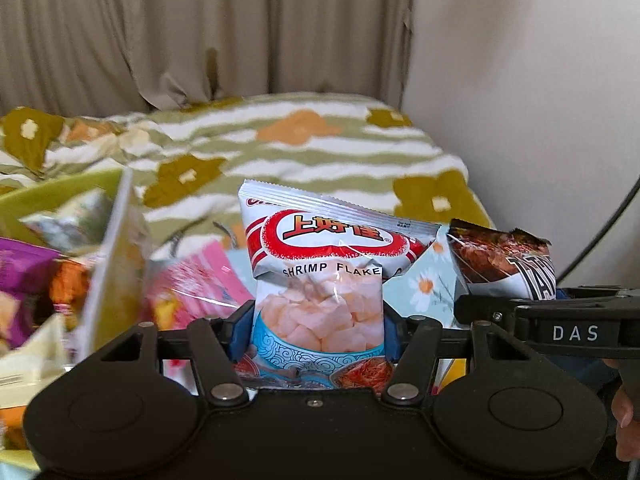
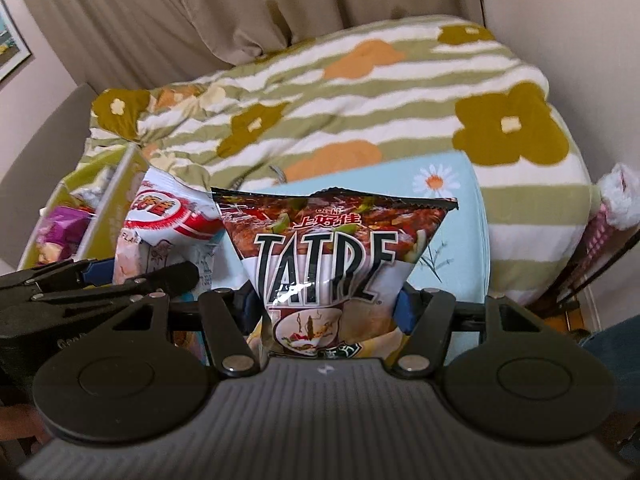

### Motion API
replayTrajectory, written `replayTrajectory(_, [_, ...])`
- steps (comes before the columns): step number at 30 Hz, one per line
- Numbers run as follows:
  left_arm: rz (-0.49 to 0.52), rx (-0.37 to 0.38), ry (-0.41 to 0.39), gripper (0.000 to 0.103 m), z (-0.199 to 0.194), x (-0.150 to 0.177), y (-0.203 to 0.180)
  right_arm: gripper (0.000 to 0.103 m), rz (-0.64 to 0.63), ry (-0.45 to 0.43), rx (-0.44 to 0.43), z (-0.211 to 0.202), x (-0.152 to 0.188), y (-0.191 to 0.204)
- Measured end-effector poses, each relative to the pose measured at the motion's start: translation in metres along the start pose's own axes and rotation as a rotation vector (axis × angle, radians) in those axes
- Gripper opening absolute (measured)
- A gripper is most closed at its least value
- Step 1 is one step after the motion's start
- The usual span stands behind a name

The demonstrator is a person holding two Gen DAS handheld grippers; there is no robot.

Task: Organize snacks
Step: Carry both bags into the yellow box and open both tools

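Flowered quilt (image 2: pixel 400 92) and blue cloth (image 2: pixel 460 232) over bed

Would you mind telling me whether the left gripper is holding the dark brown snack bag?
No, the left gripper is clamped on the white shrimp flake bag; the dark brown bag sits in the right gripper.

A white shrimp flake bag (image 1: pixel 318 280) with a red logo is held upright, pinched at its lower half. Just beside it, a dark brown snack bag (image 2: pixel 326 264) lettered in black is held upright likewise, above a pale blue floral sheet.
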State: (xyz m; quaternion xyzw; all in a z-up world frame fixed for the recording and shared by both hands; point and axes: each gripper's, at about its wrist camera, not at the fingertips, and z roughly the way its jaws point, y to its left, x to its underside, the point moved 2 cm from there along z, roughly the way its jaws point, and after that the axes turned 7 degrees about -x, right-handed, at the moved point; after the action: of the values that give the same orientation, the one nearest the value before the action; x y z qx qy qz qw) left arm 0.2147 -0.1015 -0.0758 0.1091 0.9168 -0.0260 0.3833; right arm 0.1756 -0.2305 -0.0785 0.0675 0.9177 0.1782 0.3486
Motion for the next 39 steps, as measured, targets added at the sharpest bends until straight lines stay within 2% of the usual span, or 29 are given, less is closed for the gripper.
replayTrajectory(10, [-0.115,-0.141,-0.109,0.064,-0.068,-0.006,0.073,0.077,-0.124,-0.06,-0.128,-0.02,-0.024,0.076])
replayTrajectory(17, [-0.189,-0.226,-0.133,0.064,-0.096,-0.005,0.143,0.077,-0.196,-0.07,-0.21,-0.01,-0.036,0.152])
replayTrajectory(23, [-0.229,-0.267,-0.093,0.065,-0.097,-0.003,0.21,0.077,-0.207,-0.057,-0.243,0.016,-0.042,0.22])
replayTrajectory(30, [-0.246,-0.263,-0.042,0.066,-0.075,0.0,0.271,0.077,-0.203,-0.032,-0.239,0.055,-0.03,0.282])
replayTrajectory(32, [-0.247,-0.233,-0.019,0.075,-0.066,-0.001,0.281,0.077,-0.197,-0.027,-0.226,0.065,-0.027,0.295])
replayTrajectory(34, [-0.25,-0.199,-0.009,0.103,-0.061,0.0,0.287,0.077,-0.189,-0.029,-0.209,0.072,-0.025,0.302])
replayTrajectory(39, [-0.219,-0.145,-0.013,0.103,-0.064,0.008,0.3,0.077,-0.149,-0.045,-0.152,0.083,-0.024,0.311])
